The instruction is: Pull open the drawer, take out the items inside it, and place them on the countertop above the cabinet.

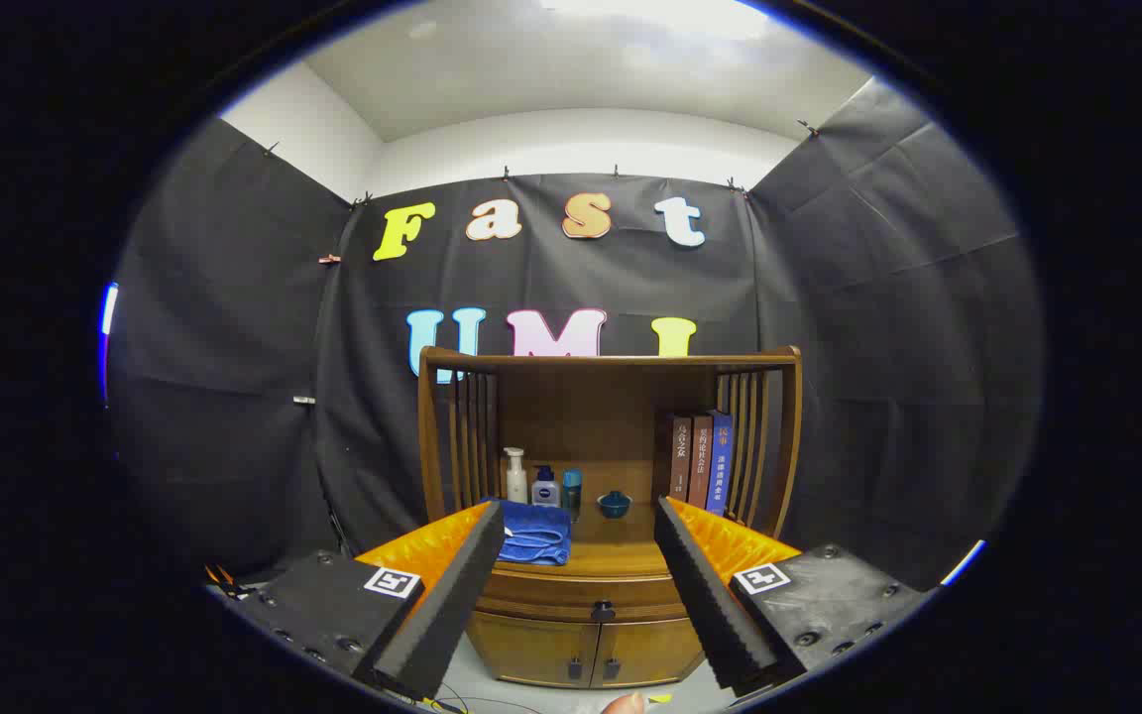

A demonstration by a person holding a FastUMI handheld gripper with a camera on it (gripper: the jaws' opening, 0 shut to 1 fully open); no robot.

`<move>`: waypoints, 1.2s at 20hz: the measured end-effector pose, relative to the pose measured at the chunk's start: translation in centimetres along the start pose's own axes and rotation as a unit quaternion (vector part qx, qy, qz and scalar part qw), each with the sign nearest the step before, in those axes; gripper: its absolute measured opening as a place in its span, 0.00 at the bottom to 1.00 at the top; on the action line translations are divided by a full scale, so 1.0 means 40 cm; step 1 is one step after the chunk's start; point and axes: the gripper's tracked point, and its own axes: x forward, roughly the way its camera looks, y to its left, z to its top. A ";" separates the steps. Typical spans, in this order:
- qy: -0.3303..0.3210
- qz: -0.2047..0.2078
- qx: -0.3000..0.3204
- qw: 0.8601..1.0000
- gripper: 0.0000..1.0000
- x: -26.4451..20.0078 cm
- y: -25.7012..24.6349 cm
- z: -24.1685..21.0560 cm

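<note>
Facing the wooden cabinet (581,635) square on, the claw (581,620) stands wide open with nothing between its fingers, and the whole piece of furniture sits framed in the gap between them. What the coming move turns on is the drawer (581,598), a shallow band running crosswise just under the counter (621,555), with its small dark knob (602,611) almost dead centre between the two fingertips and still well beyond them. The drawer looks fully shut, so whatever lies inside it is hidden. Its long axis runs side to side, while the pull must go straight back toward the camera, so the approach is, by my reckoning, a straight advance with a slight drop to bring the fingers level with the knob. The claw itself is held level, fingers pointing forward and a little downward, splayed evenly to either side. On the counter a folded blue towel (534,535) lies just behind the left fingertip, with three small bottles (543,484) and a small dark bowl (615,505) farther back, and books (700,463) stand upright at the right. Below the drawer are two doors (586,650), closed.
</note>
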 end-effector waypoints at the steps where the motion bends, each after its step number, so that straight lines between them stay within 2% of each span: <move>1: 0.000 -0.002 0.000 1.000 0.99 0.000 -0.004 -0.001; 22: 0.002 -0.012 0.002 1.000 0.99 0.019 -0.020 -0.025; 24: 0.001 -0.002 0.013 1.000 0.99 0.043 -0.009 -0.035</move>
